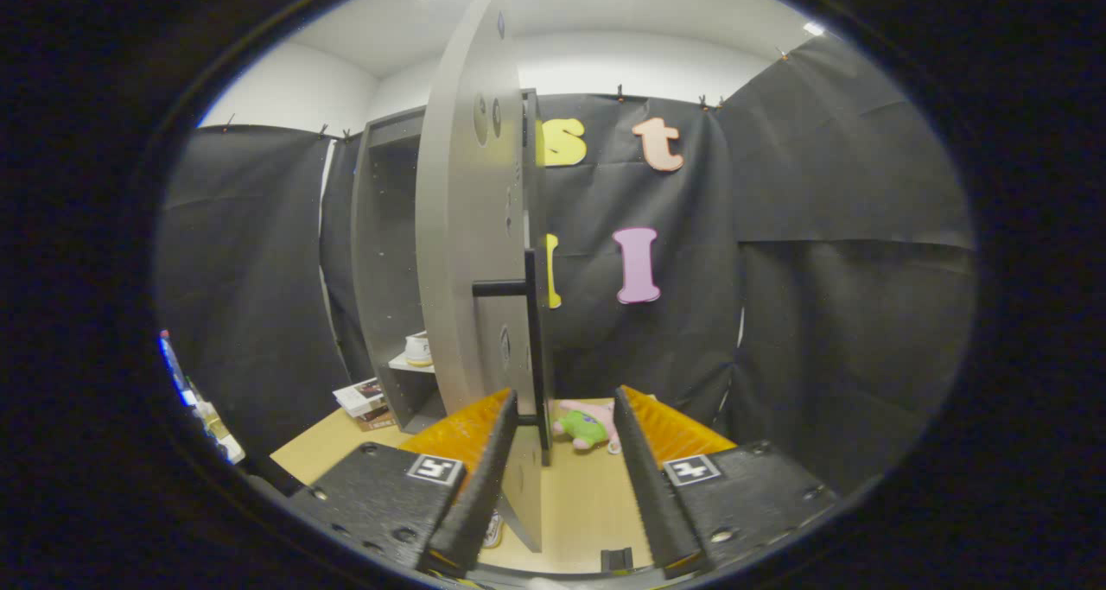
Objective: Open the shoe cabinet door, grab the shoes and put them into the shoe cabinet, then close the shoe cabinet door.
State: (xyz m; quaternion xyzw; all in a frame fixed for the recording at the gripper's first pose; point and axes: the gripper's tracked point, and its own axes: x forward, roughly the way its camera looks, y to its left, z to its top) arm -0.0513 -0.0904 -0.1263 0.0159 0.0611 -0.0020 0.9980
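Booth wall [821, 253] of black cloth stands behind the whole scene, with a white room wall and ceiling above it. Grey shoe cabinet [384, 262] stands upright on the left, its front open. Cabinet door [471, 227] is swung out toward the camera and seen almost edge-on; a dark bar handle [501, 288] projects from its face. The door's lower edge runs down between the fingers, close against the left one. Wooden floor [587, 495] lies under the cabinet and the gripper. Gripper [566, 413]: fingers spread wide apart, gripping nothing; whether the left finger touches the door cannot be told. Books [363, 400] lie in a small stack on the floor just beside the cabinet base. Plush toy [587, 426], pink and green, lies on the floor just ahead of the fingers, right of the door edge. Shoe [419, 348], white, sits on a low shelf inside the cabinet.
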